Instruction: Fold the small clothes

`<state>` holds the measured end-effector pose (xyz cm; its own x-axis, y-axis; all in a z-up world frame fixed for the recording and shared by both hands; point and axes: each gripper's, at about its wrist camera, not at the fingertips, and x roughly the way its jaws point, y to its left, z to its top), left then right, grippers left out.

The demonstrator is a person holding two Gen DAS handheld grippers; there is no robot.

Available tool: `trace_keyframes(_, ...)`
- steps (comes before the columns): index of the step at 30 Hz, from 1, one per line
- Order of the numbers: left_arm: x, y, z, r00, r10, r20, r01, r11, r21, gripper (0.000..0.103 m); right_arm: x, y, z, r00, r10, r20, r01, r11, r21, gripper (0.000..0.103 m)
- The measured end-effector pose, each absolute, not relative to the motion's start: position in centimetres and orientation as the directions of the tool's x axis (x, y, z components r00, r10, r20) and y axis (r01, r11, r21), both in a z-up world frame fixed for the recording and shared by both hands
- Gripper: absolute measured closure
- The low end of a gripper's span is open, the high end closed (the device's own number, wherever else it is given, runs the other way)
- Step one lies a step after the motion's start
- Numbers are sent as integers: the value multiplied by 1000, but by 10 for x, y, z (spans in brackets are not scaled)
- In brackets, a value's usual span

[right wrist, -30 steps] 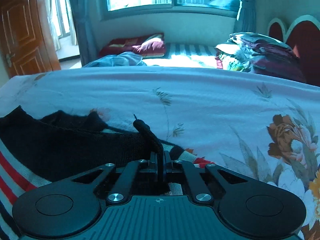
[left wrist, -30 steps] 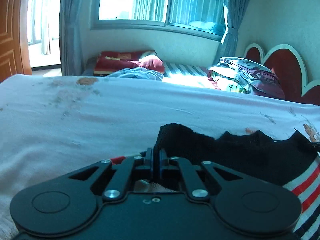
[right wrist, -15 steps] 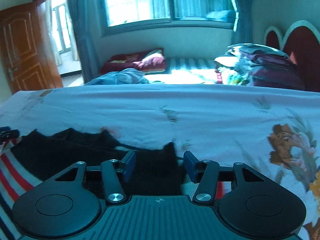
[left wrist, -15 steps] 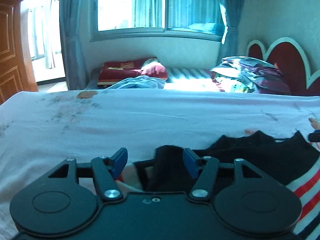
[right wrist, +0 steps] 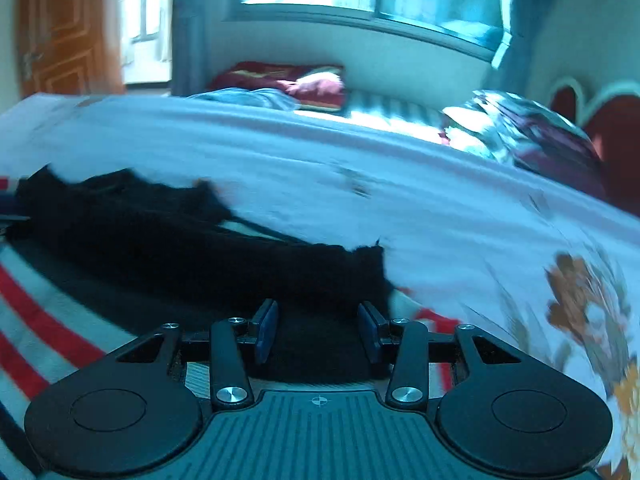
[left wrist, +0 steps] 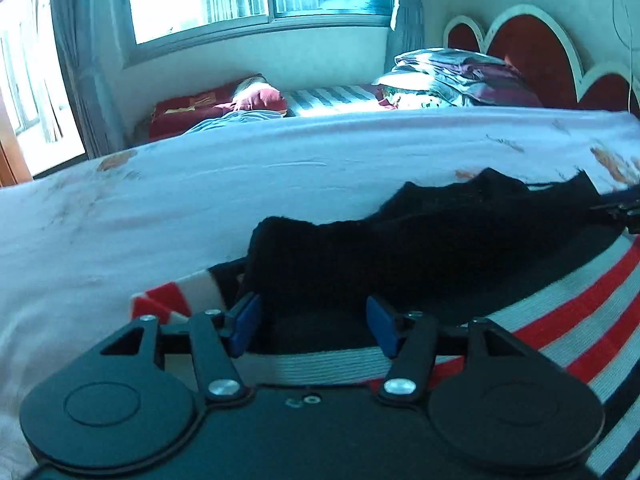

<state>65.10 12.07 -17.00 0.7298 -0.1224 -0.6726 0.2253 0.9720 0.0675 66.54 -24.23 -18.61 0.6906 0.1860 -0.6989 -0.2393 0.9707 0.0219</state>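
A small knit garment lies on the bed, with a black top part (left wrist: 420, 248) and red, white and dark stripes (left wrist: 560, 312) below it. My left gripper (left wrist: 314, 320) stands open low over the garment's left corner, black cloth lying loose between its blue pads (left wrist: 244, 320). In the right wrist view the same black part (right wrist: 180, 232) and stripes (right wrist: 40, 320) stretch off to the left. My right gripper (right wrist: 318, 330) is over the right corner. Its jaws are closing, the black cloth lies between them, and the pads (right wrist: 266, 330) do not press on it.
The pale floral bedsheet (left wrist: 200, 200) spreads out beyond the garment and to both sides. A pile of folded clothes (left wrist: 452, 76) sits at the far right by the red headboard (left wrist: 532, 48). A red pillow (right wrist: 288, 80) lies under the window, and a wooden door (right wrist: 68, 32) stands at the far left.
Both grippers were shut on the black edge of the garment a second ago. They have opened and let it drop flat. The left one has sunk closer to the cloth, and the right view has tilted.
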Motion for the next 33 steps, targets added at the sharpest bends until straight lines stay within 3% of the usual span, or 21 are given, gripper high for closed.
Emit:
trace_keyframes(1, 652, 120, -169, 728, -123, -674, 232, 970, 73, 44, 666, -252, -186, 684, 215, -697, -238, 969, 66, 60)
trace_keyframes(6, 638, 97, -154, 775, -90, -625, 226, 964, 141, 42, 662, -239, -167, 709, 175, -683, -214, 976, 27, 60)
trace_keyframes(9, 616, 70, -144, 780, -169, -603, 280, 955, 95, 35, 638, -217, -153, 679, 310, -666, -309, 943, 125, 60)
trace_keyframes(14, 598, 24, -161, 728, -249, -638, 362, 931, 50, 34, 613, -159, -163, 616, 415, -670, -450, 883, 133, 60)
trace_keyframes(19, 593, 46, -170, 726, -207, -656, 318, 946, 54, 31, 606, -169, -172, 614, 383, -690, -453, 887, 89, 60)
trace_keyframes(21, 589, 70, -170, 737, -163, -656, 272, 960, 67, 23, 599, -192, -173, 635, 328, -700, -407, 912, 58, 60)
trace_keyframes(27, 569, 117, -164, 747, -94, -659, 192, 978, 79, 24, 578, -246, -170, 661, 220, -717, -286, 958, 31, 60)
trace_keyframes(29, 565, 105, -156, 759, -74, -647, 175, 980, 95, 35, 572, -238, -157, 688, 210, -695, -275, 961, 19, 59)
trace_keyframes(33, 546, 70, -149, 765, -153, -626, 245, 968, 63, 34, 555, -205, -143, 669, 334, -664, -358, 928, 106, 59)
